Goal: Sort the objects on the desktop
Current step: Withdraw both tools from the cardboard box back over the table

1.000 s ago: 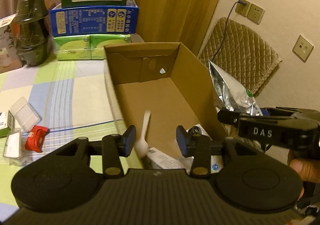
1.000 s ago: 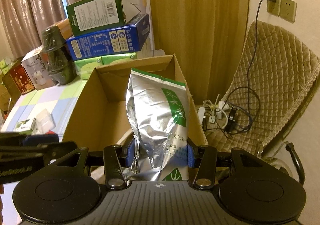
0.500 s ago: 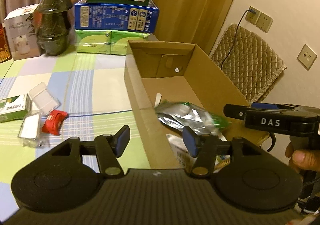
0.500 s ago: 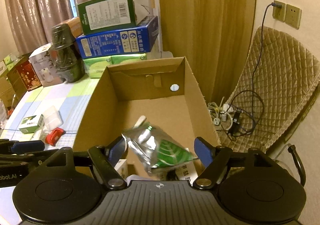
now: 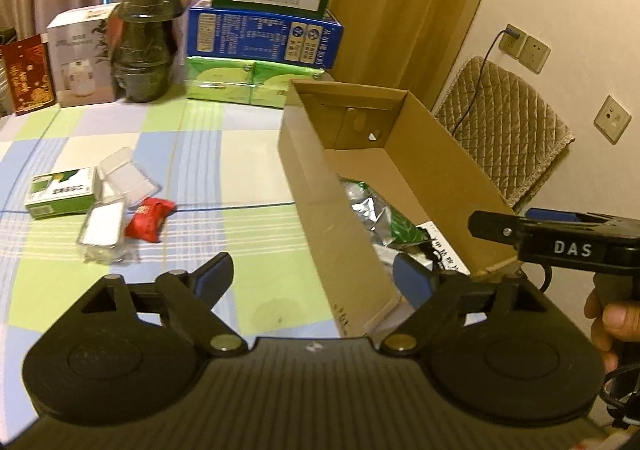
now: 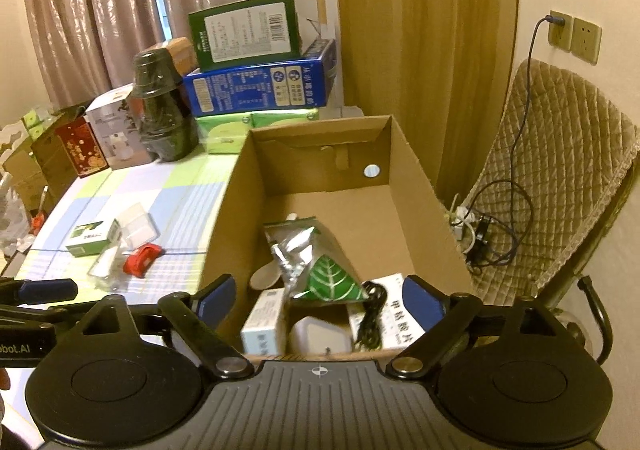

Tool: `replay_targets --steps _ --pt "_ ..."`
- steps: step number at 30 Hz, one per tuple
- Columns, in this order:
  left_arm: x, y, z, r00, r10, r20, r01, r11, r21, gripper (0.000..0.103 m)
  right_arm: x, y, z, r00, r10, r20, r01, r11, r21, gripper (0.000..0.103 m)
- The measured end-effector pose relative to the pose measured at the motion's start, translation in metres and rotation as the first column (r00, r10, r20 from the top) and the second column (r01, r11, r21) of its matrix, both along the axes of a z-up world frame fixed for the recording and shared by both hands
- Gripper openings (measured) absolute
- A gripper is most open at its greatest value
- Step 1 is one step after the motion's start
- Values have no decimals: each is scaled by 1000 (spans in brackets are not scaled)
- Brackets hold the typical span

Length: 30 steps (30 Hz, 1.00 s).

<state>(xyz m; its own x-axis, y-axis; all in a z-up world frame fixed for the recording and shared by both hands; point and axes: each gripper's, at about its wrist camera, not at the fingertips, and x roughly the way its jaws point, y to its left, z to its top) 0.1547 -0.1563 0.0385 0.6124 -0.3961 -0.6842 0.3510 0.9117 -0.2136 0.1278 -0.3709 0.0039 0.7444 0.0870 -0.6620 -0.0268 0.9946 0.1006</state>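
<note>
Checkered table (image 5: 224,154), cardboard box (image 6: 424,186) holding foil pouch (image 6: 312,262)

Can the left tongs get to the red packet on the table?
Probably yes. The left tongs are open and empty, and the red packet lies on the table ahead to their left, with only tablecloth between.

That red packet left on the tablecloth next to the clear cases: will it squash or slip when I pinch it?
The red packet looks like soft crinkled wrap, so it probably squashes rather than holding shape. It lies low and flat, so rolling seems unlikely. Its glossy film may slip, so close the left tongs across its middle.
</note>
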Motion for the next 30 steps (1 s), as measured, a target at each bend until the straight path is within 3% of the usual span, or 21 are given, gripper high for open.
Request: replay_targets --steps 8,15,30 --pt "-21 43 7 999 42 29 -43 999 30 102 -27 28 3 1000 25 4 -26 1000 14 98" --pt "-42 88 6 996 85 42 -88 993 76 102 -46 62 5 997 70 8 -70 997 40 101" --pt "-58 174 0 973 226 46 -229 969 88 102 -54 128 -2 984 177 4 -177 983 49 101"
